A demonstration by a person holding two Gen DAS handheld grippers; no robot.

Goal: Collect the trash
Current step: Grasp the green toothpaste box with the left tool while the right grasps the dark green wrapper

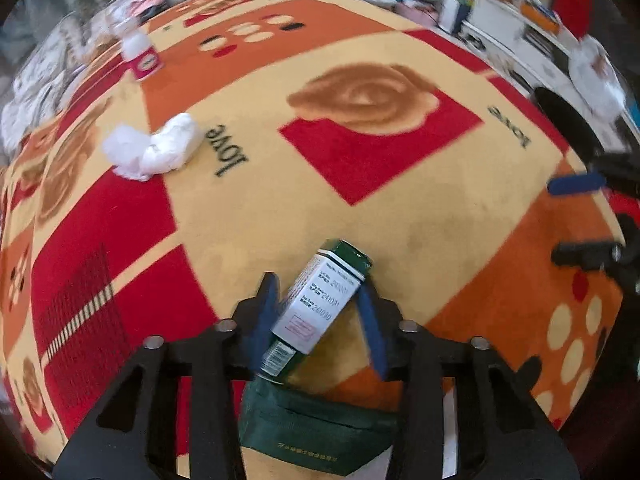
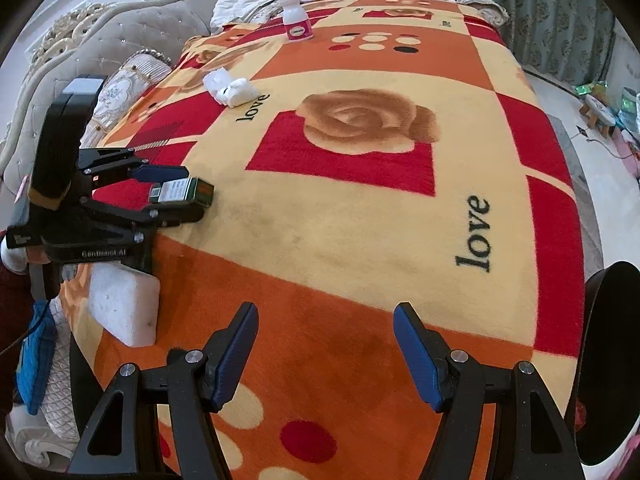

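Between the blue pads of the left gripper (image 1: 320, 312), low in the left wrist frame, sits a small green-and-white carton (image 1: 320, 300), skewed diagonally; the jaws are clamped on it. Because one pad catches a corner rather than a flat face, I judge the carton could pivot out or crush. Its white panel carries printed date lines, too blurred to read surely. Empty and apart, the right gripper (image 2: 326, 356) hovers over the blanket (image 2: 360, 240) printed "love". Crumpled tissue (image 2: 230, 90) and a pink-labelled white bottle (image 2: 296, 18) lie toward the upper left.
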